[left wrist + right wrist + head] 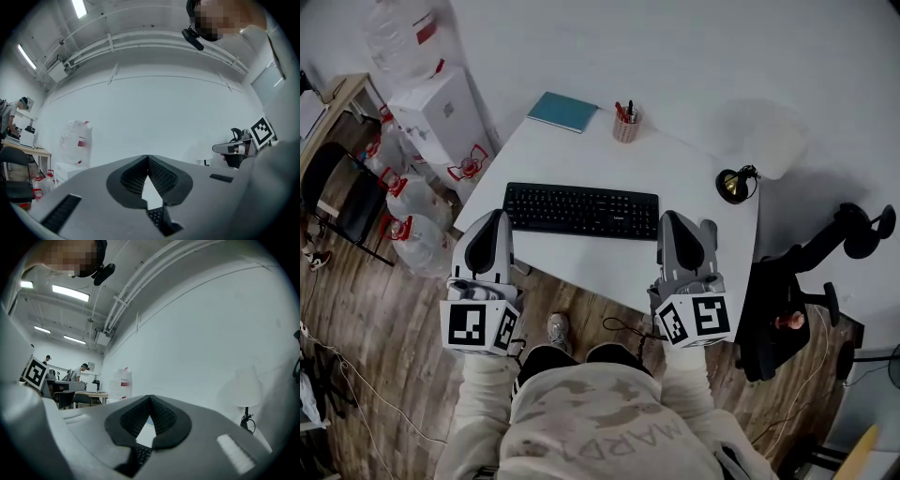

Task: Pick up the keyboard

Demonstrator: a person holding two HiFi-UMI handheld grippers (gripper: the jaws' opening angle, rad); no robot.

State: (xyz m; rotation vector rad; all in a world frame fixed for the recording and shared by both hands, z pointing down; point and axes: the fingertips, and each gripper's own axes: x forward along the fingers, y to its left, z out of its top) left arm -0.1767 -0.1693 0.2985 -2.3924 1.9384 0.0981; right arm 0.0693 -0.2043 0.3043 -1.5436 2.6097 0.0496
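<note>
Desk (684, 173) bare round keyboard (581, 210); lamp (733, 184) at rt end, pen cup (625, 126) behind.

Matt black plastic keyboard (581, 210), wood-plank floor (394, 314)

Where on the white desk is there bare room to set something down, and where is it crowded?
Bare: the desk strip between the keyboard and the notebook and pen cup behind it, and the patch between keyboard and lamp. Crowded: the near edge, where the left claw and right claw flank the keyboard's ends.
</note>
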